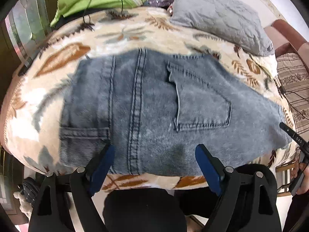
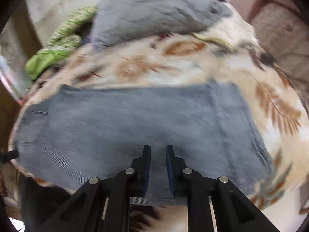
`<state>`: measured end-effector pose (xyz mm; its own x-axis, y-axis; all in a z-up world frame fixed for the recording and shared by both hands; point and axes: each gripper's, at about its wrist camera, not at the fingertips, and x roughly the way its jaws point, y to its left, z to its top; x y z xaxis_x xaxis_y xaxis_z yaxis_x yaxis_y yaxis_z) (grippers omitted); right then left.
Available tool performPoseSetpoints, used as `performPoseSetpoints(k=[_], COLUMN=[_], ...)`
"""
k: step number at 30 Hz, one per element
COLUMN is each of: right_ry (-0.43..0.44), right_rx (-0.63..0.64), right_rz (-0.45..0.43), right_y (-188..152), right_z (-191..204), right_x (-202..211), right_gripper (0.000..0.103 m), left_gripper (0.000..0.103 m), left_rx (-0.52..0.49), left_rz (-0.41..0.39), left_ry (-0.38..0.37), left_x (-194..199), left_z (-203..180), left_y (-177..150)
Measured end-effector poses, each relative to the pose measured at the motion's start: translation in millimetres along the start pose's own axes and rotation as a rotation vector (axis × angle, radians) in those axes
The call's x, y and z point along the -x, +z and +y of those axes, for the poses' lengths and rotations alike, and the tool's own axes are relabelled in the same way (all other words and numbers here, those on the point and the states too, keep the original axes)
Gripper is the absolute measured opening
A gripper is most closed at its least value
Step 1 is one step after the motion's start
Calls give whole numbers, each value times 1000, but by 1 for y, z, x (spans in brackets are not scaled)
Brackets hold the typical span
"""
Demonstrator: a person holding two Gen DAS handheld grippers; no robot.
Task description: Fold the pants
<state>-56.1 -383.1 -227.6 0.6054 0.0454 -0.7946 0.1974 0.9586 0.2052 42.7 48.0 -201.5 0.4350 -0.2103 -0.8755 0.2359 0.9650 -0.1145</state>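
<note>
Blue denim pants [image 1: 154,106] lie folded flat on a leaf-patterned blanket [image 1: 67,54], back pocket and centre seam facing up. My left gripper [image 1: 154,150] hovers over their near edge, open wide; its blue pads are off the cloth with nothing between them. In the blurred right wrist view the pants [image 2: 125,125] fill the middle. My right gripper [image 2: 158,148] is over their near edge with its jaws almost together, and I see no fold pinched between the pads. The tip of the right gripper's black body [image 1: 289,133], held by a hand, shows at the pants' right end.
A grey quilted pillow [image 1: 218,13] lies at the back right of the bed, and green cloth [image 1: 92,0] is heaped at the back left. A striped seat [image 1: 293,77] stands to the right. The person's dark-clothed legs [image 1: 143,208] are against the bed's near edge.
</note>
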Motion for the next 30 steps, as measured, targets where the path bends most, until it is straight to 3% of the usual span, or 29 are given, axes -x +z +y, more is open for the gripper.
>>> performPoseSetpoints(k=[2,5,9,13,17,20,25,30], right_ry=[72,153,260,291,268,205,185,154], right_rx=[57,117,166,157,125,119,76,87], right_rz=[-29,-3,72,153,202,248,247,218], right_y=[14,31,49,69,86,93,108,121], right_z=[32,79,142,190,213,222,225,234], right_x=[4,-11,-43,-84,-116,-144,-164,-172], right_gripper=[19,19,19,19,19,19,19,19], left_gripper=[86,86,86,93,99,103,103,103], left_rx=[-6,29,108,126,101,105,124,109], left_rz=[-27,-20,42,98,88,86,68,43], left_ry=[30,89,162,170,192,190,155,177], left_x=[6,1,-16,-33,-37,-44,-48,-43], left_z=[3,15,39,51,49,53,61,58], left_y=[3,9,3,-5,-8,-10,-14,-17])
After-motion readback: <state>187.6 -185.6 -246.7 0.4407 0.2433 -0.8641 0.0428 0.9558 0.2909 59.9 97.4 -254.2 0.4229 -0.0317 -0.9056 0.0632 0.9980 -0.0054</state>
